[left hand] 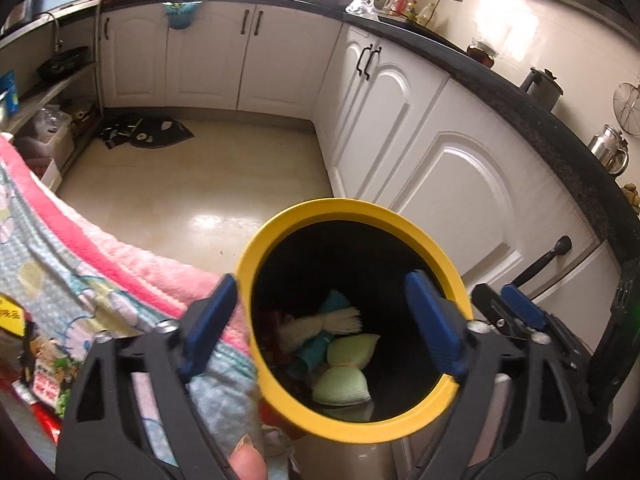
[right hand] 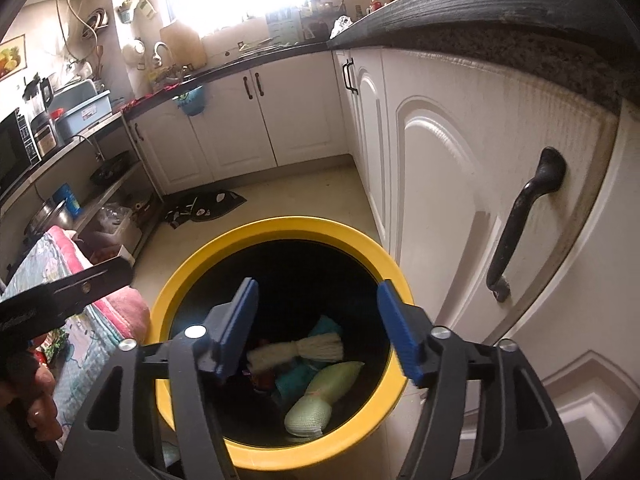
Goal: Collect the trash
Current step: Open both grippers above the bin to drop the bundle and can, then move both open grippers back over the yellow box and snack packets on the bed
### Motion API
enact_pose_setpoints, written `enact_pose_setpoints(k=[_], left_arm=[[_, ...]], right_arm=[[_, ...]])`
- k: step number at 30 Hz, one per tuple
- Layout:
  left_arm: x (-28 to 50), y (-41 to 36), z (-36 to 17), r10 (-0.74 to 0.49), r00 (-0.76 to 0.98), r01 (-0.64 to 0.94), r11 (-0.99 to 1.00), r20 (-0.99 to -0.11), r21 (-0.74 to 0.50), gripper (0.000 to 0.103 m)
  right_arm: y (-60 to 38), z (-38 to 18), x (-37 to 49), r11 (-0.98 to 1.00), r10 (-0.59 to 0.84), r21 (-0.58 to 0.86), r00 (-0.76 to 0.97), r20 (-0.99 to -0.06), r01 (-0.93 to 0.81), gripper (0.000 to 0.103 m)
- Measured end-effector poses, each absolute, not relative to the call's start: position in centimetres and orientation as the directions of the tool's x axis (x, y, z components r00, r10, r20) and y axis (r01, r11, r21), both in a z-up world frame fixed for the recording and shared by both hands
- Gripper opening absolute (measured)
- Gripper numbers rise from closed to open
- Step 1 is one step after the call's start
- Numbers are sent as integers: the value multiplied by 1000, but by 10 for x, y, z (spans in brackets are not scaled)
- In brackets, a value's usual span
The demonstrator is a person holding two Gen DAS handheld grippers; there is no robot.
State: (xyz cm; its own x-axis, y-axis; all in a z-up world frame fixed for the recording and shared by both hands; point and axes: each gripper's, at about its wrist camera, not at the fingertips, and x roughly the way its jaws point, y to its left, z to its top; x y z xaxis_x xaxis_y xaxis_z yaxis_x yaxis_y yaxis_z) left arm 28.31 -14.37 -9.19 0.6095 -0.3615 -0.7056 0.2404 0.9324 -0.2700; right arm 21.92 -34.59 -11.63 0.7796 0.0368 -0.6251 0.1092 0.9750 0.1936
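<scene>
Both grippers, left (left hand: 324, 324) and right (right hand: 318, 332), gape wide and empty over the yellow-rimmed bin (right hand: 192, 272). Trash (right hand: 320, 396) lies at its bottom, below the jaws. Blanket (left hand: 72, 264) crowds left; cabinet (right hand: 460, 184) stands close right.

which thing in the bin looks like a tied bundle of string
The cream bundle lying on top, pinched at its middle with frayed ends. The pale green pouches are smooth, and the teal piece lies underneath.

No lettering here is clear enough to read.
</scene>
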Motion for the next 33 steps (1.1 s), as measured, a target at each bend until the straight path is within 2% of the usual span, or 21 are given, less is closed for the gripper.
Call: enact_pose_setpoints(k=[3, 7, 18, 33], left_arm=[[277, -138, -88, -341, 622, 232, 940, -705, -249, 92], [271, -129, -82, -321, 638, 217, 947, -700, -236, 92], [245, -99, -59, -296, 688, 196, 955, -663, -223, 92], [210, -53, -27, -262, 754, 152, 962, -602, -227, 92]], right_arm=[[-346, -112, 214, 972, 26, 200, 790, -612, 124, 79], [-346, -105, 210, 970, 24, 206, 799, -601, 126, 86], [-340, -75, 193, 974, 40, 207, 837, -546, 88, 89], [-306, -30, 172, 979, 131, 199, 869, -477, -39, 90]])
